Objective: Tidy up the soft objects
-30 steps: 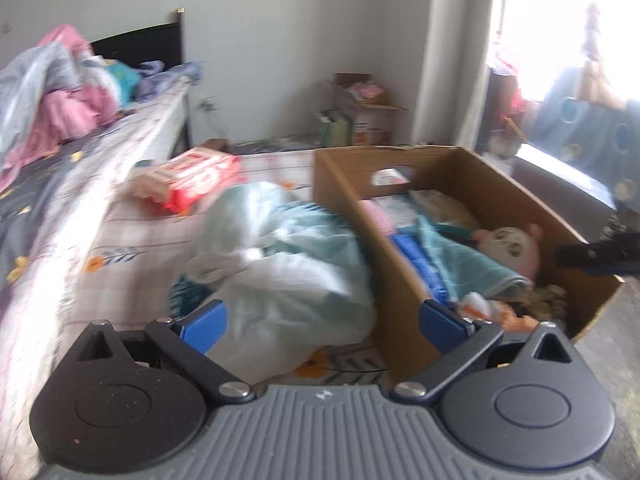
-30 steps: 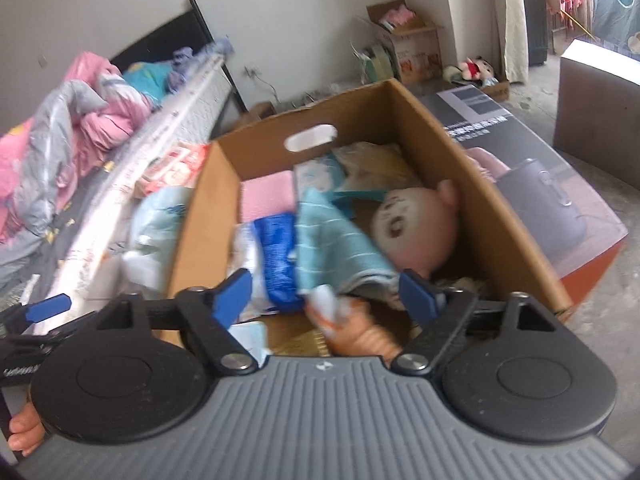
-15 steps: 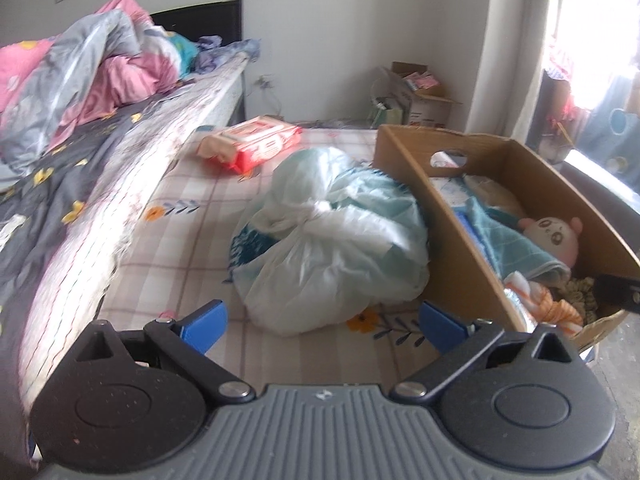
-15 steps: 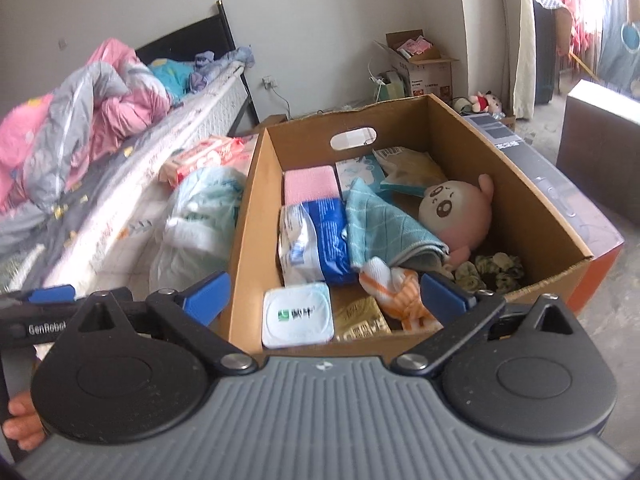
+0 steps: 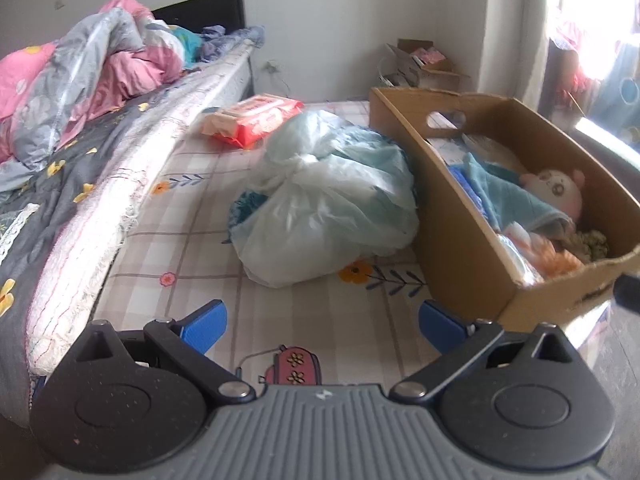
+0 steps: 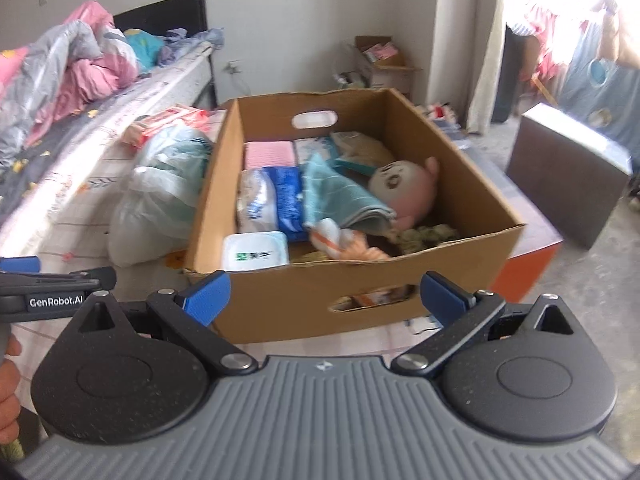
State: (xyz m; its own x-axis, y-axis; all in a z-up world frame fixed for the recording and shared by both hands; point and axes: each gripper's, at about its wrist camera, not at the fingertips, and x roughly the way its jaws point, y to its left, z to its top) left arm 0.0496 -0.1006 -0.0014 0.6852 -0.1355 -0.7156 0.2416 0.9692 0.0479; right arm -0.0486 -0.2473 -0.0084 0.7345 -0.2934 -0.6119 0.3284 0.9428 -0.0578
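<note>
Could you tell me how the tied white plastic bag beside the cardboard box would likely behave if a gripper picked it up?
The tied plastic bag looks floppy; it slumps on the mattress, so it would probably sag. Its crinkled film may slip, making the knot the likelier hold. Soft-looking bluish contents suggest it's light for its size.

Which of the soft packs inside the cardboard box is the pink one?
The flat pink pack at the box's far wall, under the handle hole; the pack in front of it is blue and white.

Rumpled pink-and-grey quilt (image 5: 80,76) on the bed, small open carton (image 6: 384,64) by the far wall.
</note>
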